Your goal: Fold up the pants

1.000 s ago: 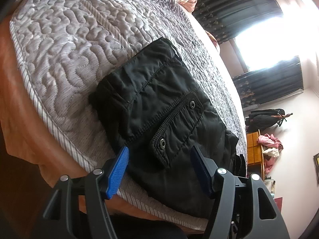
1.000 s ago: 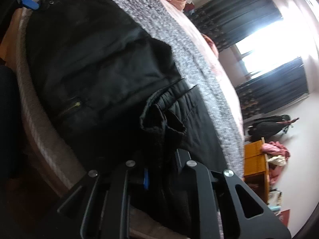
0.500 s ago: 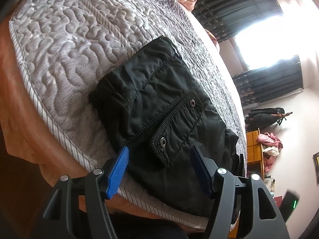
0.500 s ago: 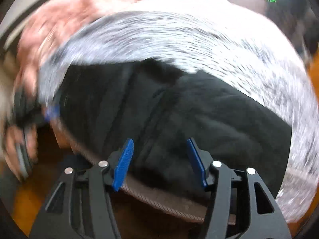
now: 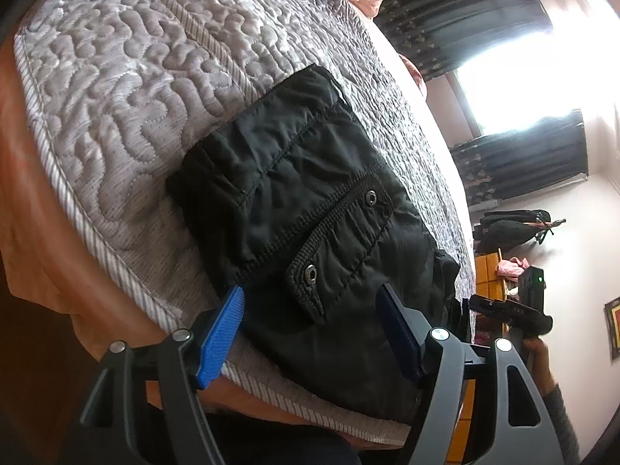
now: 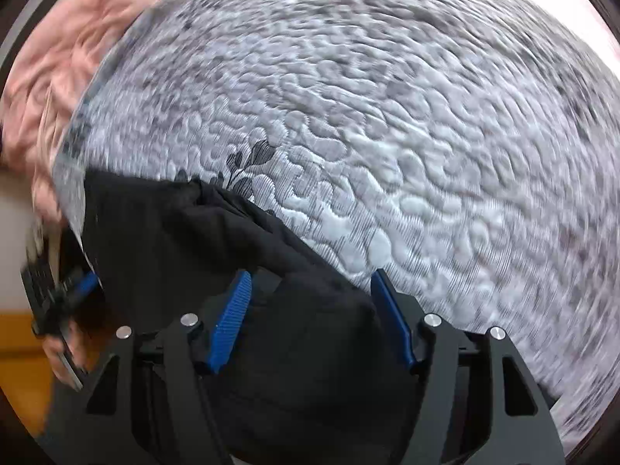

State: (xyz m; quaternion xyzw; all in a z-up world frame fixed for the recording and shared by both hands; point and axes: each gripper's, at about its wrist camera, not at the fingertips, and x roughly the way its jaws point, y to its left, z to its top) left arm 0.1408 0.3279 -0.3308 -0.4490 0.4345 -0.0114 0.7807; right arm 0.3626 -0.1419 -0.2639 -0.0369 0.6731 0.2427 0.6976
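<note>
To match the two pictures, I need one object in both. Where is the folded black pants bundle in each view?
Left wrist view: the folded black fabric pants fill the centre, running down between the open jaws.
Right wrist view: the pants lie lower left, reaching the open jaws.
Shared landmark: the grey quilted bedspread beneath them.

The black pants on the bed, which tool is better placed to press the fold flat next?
Probably left. The left tool hangs open and steady over the folded pants; the right tool's view is motion-blurred.
</note>
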